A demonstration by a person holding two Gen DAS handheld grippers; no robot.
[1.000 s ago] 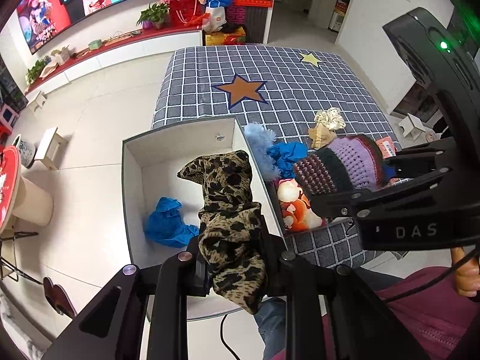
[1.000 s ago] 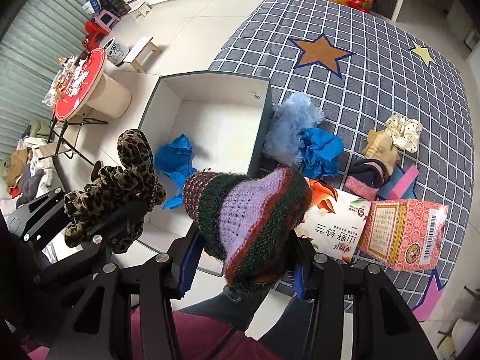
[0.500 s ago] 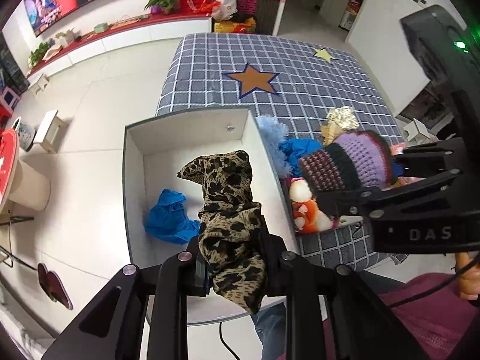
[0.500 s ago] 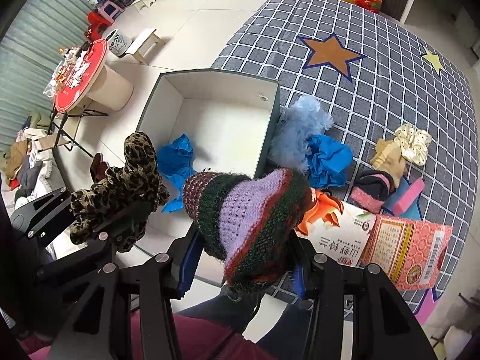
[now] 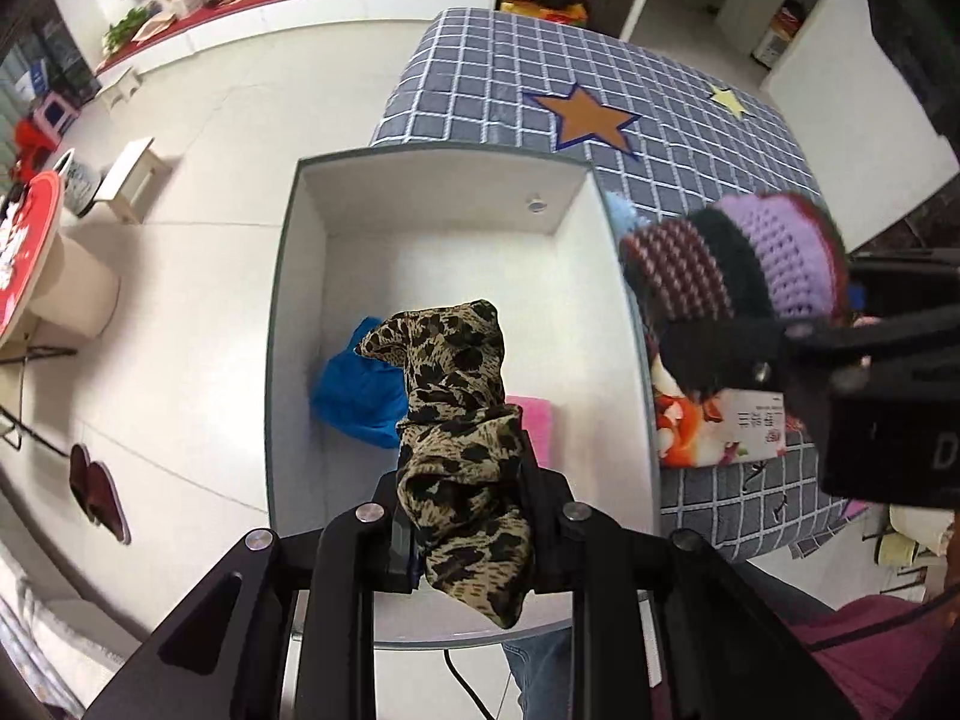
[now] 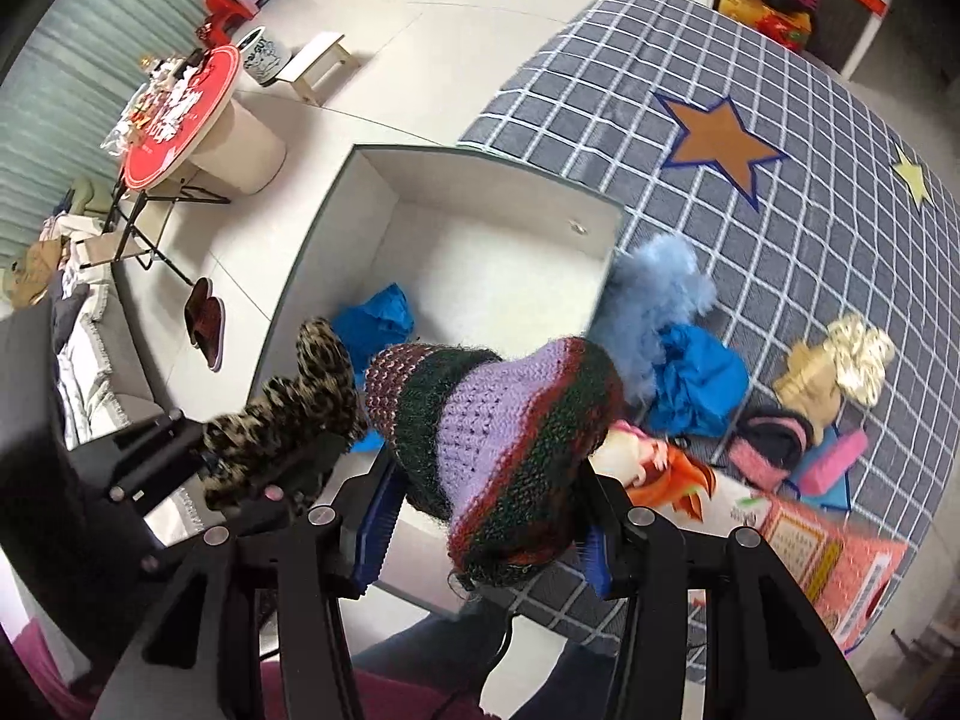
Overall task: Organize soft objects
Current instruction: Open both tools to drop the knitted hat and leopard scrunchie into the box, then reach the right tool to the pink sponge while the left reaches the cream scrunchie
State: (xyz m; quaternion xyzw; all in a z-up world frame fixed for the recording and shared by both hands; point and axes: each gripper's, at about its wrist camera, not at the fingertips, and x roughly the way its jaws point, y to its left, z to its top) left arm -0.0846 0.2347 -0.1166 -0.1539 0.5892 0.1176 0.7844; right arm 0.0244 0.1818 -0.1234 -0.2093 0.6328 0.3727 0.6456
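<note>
Soft items partly sorted: white box [image 5: 300,324] holds blue cloth [image 5: 354,396]; left gripper [image 5: 465,516] clamps leopard-print scarf [image 5: 462,420], right gripper [image 6: 486,534] clamps knitted hat [image 6: 498,420]; more wait on mat [image 6: 810,192].

White tiled floor [image 5: 198,192]. Grey checked mat [image 6: 810,192] with an orange star [image 6: 717,141] lies on it. Left of the mat: round red table [image 6: 174,114], small white stool [image 6: 318,63].

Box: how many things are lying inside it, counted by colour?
Blue: 1, the blue cloth
Pink: 1, the pink thing
Total: 2 inside the box
</note>
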